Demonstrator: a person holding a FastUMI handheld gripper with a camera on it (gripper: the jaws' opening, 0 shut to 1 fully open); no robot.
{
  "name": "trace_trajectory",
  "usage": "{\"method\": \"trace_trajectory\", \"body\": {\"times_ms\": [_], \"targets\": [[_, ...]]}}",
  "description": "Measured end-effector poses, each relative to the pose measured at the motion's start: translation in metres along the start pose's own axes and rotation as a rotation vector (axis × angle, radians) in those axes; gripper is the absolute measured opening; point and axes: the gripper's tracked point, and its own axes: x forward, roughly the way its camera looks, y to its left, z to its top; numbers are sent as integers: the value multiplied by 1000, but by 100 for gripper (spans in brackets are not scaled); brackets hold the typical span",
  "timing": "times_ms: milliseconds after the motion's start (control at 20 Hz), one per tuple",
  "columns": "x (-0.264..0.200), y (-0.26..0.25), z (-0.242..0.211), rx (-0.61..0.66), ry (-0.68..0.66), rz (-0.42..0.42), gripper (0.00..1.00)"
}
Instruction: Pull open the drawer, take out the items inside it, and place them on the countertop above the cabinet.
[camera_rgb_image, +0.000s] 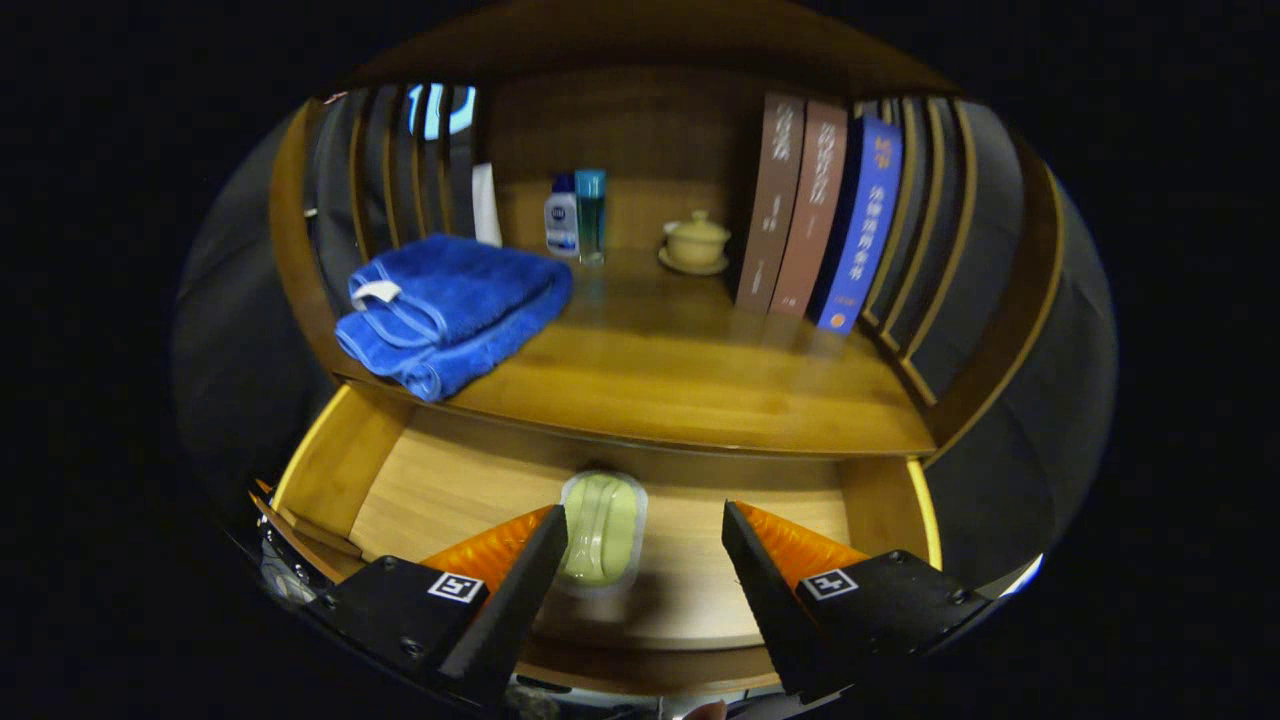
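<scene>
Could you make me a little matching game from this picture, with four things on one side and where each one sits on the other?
Things:
1. green soap box
2. blue towel
3. lidded cup
4. books

Places:
A. folded at the countertop's left front
B. upright at the countertop's right
C. in the open drawer, by the left finger of the open gripper
D. on a saucer at the countertop's back

Pairs: 1-C, 2-A, 3-D, 4-B
</scene>
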Motion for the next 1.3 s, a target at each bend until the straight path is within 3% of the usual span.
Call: {"method": "trace_trajectory", "body": {"times_ms": [350, 450, 500, 550, 700, 750, 800, 1300], "targets": [[45, 25, -25, 38, 183, 13, 99], [55, 29, -30, 34, 214, -2, 93], [60, 32, -31, 31, 224, -4, 84], [62, 36, -37, 33, 239, -5, 81], [72, 38, -37, 45, 237, -10, 41], [72, 37, -38, 56, 234, -3, 42], [73, 39, -38, 70, 241, 6, 19], [29, 31, -29, 108, 250, 87, 18]]}}
